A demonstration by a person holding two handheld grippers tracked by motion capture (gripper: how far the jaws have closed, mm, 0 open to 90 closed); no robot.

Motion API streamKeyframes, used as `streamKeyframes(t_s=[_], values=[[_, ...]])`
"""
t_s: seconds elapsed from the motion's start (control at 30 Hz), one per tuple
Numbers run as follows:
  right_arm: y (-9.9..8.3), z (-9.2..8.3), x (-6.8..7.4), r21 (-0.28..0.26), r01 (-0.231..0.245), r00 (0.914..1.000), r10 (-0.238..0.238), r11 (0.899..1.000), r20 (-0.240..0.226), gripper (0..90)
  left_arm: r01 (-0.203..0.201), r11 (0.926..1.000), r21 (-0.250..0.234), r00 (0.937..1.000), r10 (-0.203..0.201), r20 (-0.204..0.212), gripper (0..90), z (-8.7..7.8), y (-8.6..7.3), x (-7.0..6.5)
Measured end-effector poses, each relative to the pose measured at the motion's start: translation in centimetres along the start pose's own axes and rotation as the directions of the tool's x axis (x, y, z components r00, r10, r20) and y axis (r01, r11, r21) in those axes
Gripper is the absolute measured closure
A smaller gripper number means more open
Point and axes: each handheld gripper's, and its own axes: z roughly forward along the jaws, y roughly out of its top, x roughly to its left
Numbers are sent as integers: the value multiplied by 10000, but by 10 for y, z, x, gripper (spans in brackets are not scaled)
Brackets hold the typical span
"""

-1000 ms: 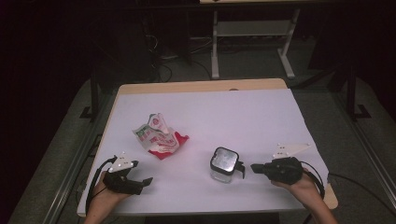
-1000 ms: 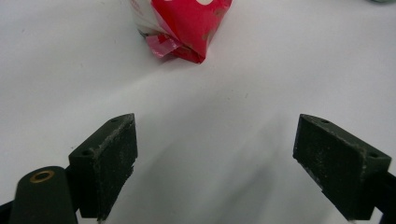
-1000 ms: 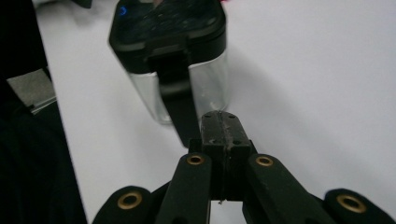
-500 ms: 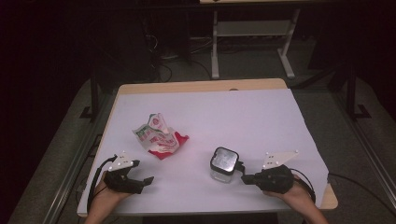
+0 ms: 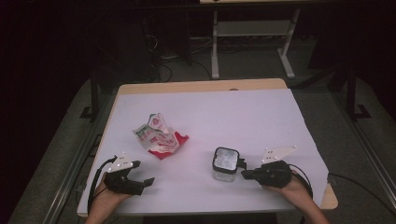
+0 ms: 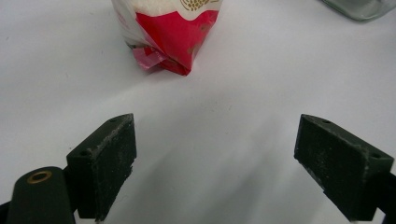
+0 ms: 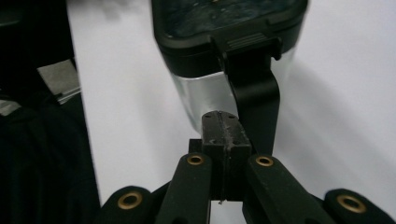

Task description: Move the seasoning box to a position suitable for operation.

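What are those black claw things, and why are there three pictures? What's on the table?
Those claws are grippers, like big tweezers. There is no robot here: a person holds one in each hand. The top picture comes from a camera up high, looking down at the white table. The left gripper sits at the bottom left, and the right gripper at the bottom right.

The other two pictures come from little cameras riding on the grippers, looking along their black jaws.

On the table lie a crumpled red and white packet and a clear container with a black lid. A black latch hangs down its side.

The left gripper is open and holds nothing; the packet lies ahead of it. The right gripper is shut, with its tip right by the latch. I cannot tell if it touches.
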Motion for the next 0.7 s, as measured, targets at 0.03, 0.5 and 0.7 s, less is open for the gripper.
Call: streamKeyframes(t_s=[0.03,0.5,0.7], values=[[0,0,-2,-38,53,10000,-53,10000,52,899,-17,10000,8,10000,17,37,124,1,0,0],[3,-3,-24,-466,-325,9975,353,9984,609,899,-22,9997,-245,9996,29,285,125,2,3,-10],[4,-1,-28,-545,-325,9968,364,9980,708,900,-86,9995,-291,9999,90,147,125,4,4,-14]])
